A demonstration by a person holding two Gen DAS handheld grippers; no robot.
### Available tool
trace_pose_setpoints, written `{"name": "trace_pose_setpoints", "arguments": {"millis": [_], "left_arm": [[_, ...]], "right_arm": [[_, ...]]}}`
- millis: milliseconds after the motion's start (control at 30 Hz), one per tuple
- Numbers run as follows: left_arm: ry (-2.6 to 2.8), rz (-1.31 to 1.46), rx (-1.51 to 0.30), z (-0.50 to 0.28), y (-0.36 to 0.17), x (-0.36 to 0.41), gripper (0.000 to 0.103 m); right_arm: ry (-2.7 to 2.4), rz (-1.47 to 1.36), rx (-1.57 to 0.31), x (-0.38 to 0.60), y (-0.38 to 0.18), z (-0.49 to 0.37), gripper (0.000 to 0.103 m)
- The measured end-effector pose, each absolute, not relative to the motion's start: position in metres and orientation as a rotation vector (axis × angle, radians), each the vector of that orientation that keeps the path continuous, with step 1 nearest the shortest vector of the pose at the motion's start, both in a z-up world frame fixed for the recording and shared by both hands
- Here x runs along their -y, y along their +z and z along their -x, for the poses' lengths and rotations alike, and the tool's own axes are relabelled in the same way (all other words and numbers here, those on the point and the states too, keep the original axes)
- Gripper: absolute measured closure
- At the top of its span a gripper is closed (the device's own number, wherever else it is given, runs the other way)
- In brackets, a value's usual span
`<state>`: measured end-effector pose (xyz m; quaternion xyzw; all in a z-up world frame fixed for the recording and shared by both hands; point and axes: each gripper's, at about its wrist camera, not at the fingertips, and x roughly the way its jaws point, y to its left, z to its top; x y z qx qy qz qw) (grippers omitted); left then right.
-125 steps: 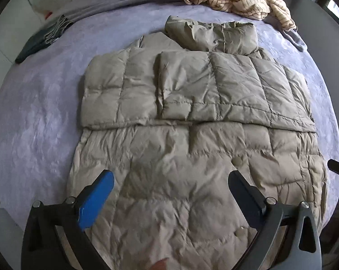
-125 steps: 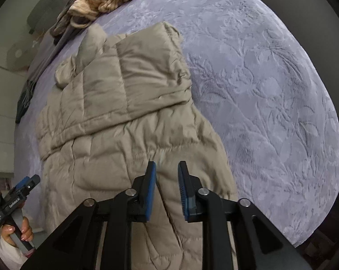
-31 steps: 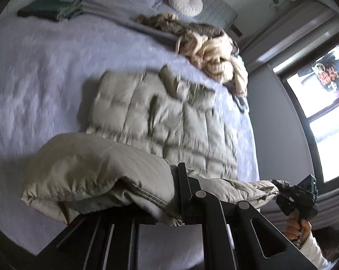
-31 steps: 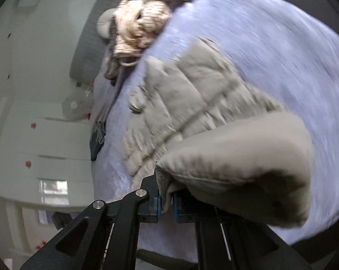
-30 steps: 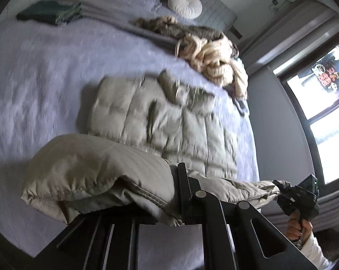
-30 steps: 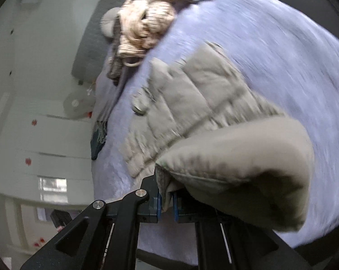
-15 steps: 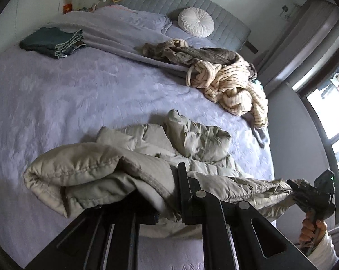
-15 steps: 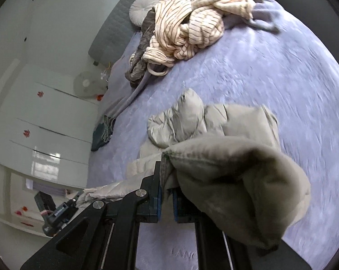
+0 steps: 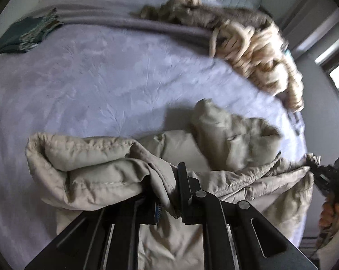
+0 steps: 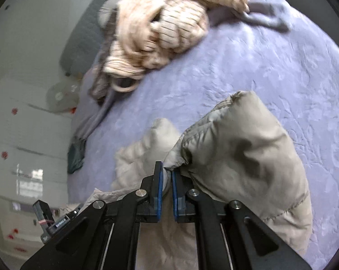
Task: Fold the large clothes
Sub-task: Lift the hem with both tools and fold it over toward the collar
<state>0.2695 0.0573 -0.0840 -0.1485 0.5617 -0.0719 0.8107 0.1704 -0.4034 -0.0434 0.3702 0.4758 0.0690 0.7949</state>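
Left gripper (image 9: 169, 191) + right gripper (image 10: 167, 180) both clamped on puffer jacket (image 9: 90, 168) hem; hem stretched sideways btwn them, collar end pointing twd pillow.

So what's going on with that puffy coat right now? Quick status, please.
Left gripper and right gripper both shut on the beige puffer jacket hem, lifted over the purple bedspread. Striped sweater pile lies beyond, apart.

Close wrist views, shared bed (image 9: 124, 72)
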Motion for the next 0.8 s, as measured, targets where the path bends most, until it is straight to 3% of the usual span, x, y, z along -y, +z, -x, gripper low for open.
{"name": "trace_pose_setpoints", "arguments": {"millis": [300, 633, 700, 733, 767, 800], "left_arm": [[-0.172, 0.313, -1.213, -0.299, -0.15, -0.041, 0.089], [-0.18, 0.219, -1.142, -0.28, -0.124, -0.039, 0.085], [-0.187, 0.218, -1.134, -0.275, -0.116, -0.042, 0.074], [-0.188, 0.22, -1.124, -0.273, -0.112, -0.043, 0.069], [-0.181, 0.215, -1.111, -0.27, -0.108, -0.045, 0.042], [-0.164, 0.205, -1.097, -0.267, -0.104, -0.047, 0.003]], "right_arm": [[0.054, -0.822, -1.076, 0.411, -0.124, -0.199, 0.095], [0.059, -0.803, -1.063, 0.407, -0.123, -0.196, 0.093], [0.061, -0.812, -1.066, 0.407, -0.12, -0.194, 0.09], [0.064, -0.817, -1.067, 0.407, -0.118, -0.193, 0.083], [0.066, -0.818, -1.065, 0.407, -0.116, -0.192, 0.076], [0.072, -0.818, -1.059, 0.407, -0.111, -0.189, 0.059]]}}
